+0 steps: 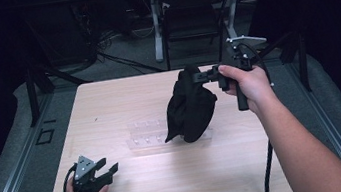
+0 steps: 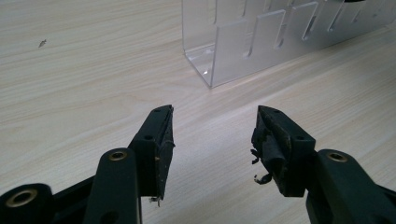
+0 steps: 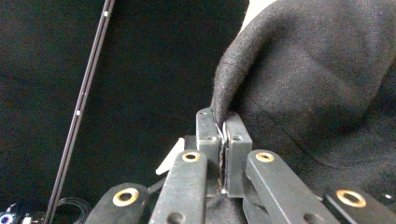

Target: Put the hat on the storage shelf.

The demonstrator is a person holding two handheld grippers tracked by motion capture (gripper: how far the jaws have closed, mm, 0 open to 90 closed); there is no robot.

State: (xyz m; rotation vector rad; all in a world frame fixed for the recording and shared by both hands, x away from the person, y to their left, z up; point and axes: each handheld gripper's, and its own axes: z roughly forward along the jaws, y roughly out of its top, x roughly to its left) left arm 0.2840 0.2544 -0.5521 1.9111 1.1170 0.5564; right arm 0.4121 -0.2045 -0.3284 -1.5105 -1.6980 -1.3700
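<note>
A black cloth (image 1: pixel 189 108) hangs above the table's middle, its lower end over a clear acrylic rack (image 1: pixel 146 134). My right gripper (image 1: pixel 199 77) is shut on the cloth's top edge and holds it up; in the right gripper view the jaws pinch a fold of the black cloth (image 3: pixel 317 79) at my right gripper (image 3: pixel 223 125). My left gripper (image 1: pixel 109 168) rests low at the table's front left, open and holding nothing. In the left gripper view my left gripper (image 2: pixel 212 133) points at the end of the clear rack (image 2: pixel 243 46).
The wooden table (image 1: pixel 109 104) has bare wood on the left and along the front. A black chair (image 1: pixel 191 20) and a white-legged desk (image 1: pixel 157 32) stand beyond the far edge. Cables trail from both grippers toward the front edge.
</note>
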